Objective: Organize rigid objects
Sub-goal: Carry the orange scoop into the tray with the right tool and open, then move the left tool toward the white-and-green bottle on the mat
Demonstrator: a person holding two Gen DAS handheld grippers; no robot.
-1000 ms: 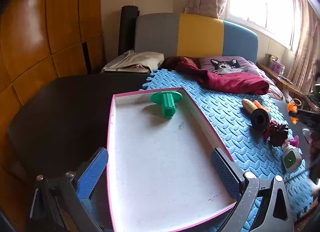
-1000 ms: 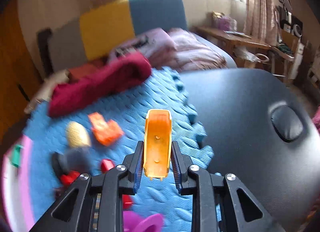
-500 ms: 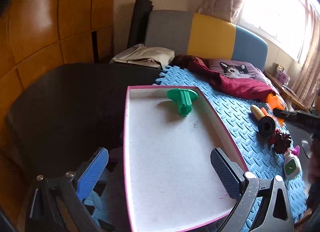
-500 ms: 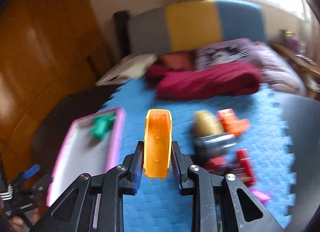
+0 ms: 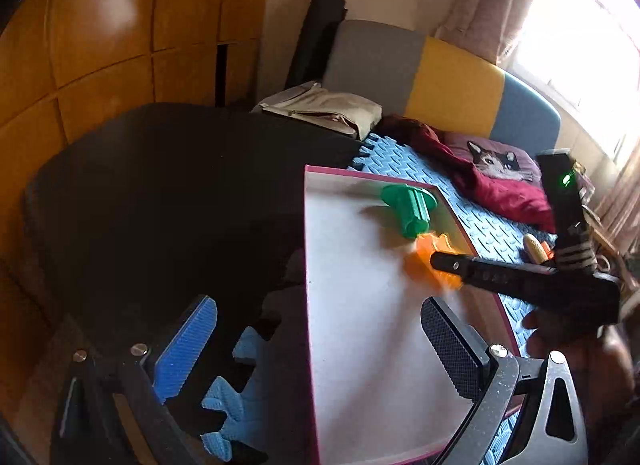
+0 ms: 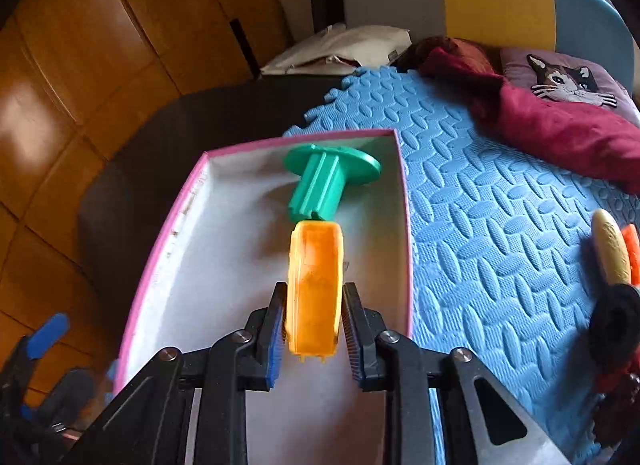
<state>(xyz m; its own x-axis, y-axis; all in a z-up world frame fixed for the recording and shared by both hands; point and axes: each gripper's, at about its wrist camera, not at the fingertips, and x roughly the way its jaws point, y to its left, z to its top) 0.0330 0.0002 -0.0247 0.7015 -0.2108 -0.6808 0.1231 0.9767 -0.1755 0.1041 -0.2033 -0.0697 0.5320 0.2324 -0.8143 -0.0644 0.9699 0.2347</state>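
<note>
My right gripper is shut on an orange plastic piece and holds it over the pink-rimmed white box, just in front of a green flanged peg that lies inside. In the left wrist view the orange piece shows blurred over the box beside the green peg, with the right gripper's black body reaching in from the right. My left gripper is open and empty, its fingers astride the box's near left rim.
The box sits on a blue foam mat on a dark table. A yellow oval toy, an orange piece and a black roll lie on the mat at right. A red cloth lies at the mat's far edge.
My right gripper swung left with the orange piece, from over the mat to over the box near the green peg. My left gripper shifted left, so the box sits further right in its view.
</note>
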